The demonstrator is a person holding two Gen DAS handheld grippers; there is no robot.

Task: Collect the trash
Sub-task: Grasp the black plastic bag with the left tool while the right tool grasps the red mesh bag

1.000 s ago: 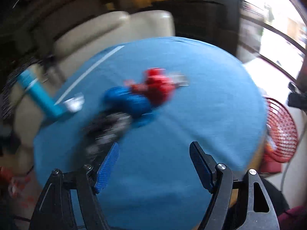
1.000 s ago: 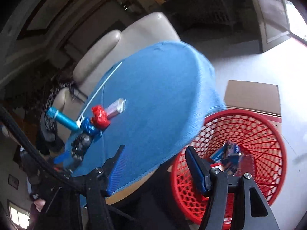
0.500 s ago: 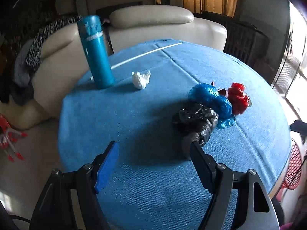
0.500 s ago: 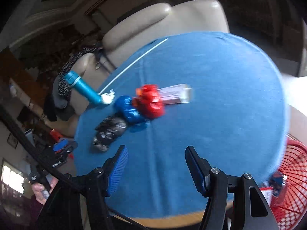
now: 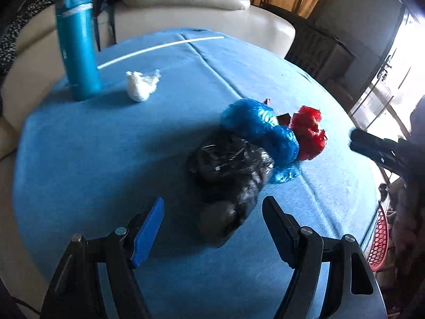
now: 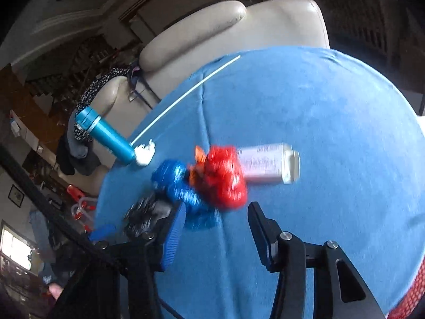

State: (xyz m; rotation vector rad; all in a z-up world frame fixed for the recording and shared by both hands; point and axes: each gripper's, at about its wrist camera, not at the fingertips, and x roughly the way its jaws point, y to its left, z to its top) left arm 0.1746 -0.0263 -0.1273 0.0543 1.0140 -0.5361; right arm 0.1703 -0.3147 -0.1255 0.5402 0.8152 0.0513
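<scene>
We're reaching in for the next pickup, left gripper [image 5: 212, 210] spread wide over the black bag [image 5: 229, 170] mid-table, right gripper [image 6: 215, 218] closing empty near the red wad [image 6: 224, 176] (basket [image 5: 378, 239] far right), so next we drop and pinch.

Right wrist view is pretty smeared: the red plastic wad [image 6: 225, 178] and blue plastic wad [image 6: 180, 183] blur together, and the print on the white bottle [image 6: 268, 163] is unreadable. The black bag [image 6: 146, 212] sits partly behind a gripper finger. The red basket [image 5: 378, 242] is mostly cut off.
</scene>
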